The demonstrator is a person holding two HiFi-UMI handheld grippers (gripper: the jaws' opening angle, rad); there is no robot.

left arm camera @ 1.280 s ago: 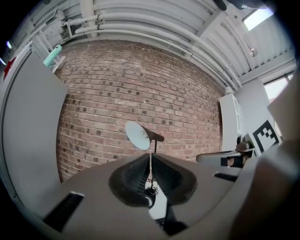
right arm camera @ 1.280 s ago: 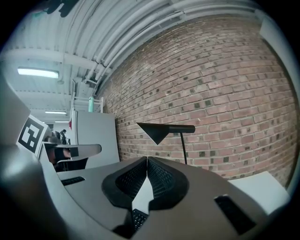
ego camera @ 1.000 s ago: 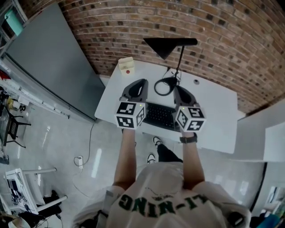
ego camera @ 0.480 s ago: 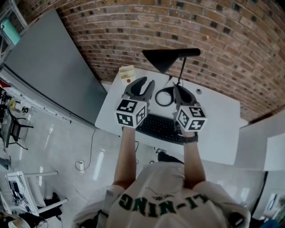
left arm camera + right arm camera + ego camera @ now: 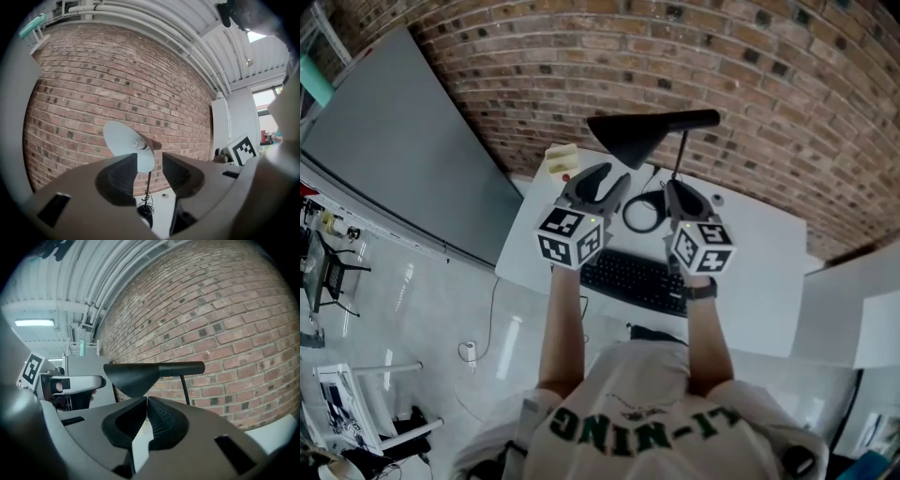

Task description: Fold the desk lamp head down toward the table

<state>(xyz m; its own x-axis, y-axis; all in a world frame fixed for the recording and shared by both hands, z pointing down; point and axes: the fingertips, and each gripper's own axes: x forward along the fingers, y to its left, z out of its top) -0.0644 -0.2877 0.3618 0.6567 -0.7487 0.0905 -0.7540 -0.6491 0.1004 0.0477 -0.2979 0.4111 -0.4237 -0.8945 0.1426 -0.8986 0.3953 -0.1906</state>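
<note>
The black desk lamp stands at the back of the white desk (image 5: 755, 281). Its cone-shaped head (image 5: 628, 141) sits level on a thin stem (image 5: 680, 155) above a ring base (image 5: 642, 211). My left gripper (image 5: 602, 183) is held level just short of the head. Its jaws are opening, and nothing is between them. In the left gripper view the shade (image 5: 126, 143) shows beyond the gap of that gripper (image 5: 150, 159). My right gripper (image 5: 680, 192) is shut and empty, next to the stem. In the right gripper view the head (image 5: 136, 376) hangs above the closed tips of the right gripper (image 5: 146, 401).
A black keyboard (image 5: 633, 277) lies on the desk under my wrists. A small cream box (image 5: 562, 161) sits at the desk's back left corner. A brick wall (image 5: 787, 84) rises right behind the lamp. A grey panel (image 5: 394, 141) leans to the left.
Both grippers have moved forward over the keyboard toward the lamp. The left jaws have gone from shut to wide apart. The right jaws stay shut.
</note>
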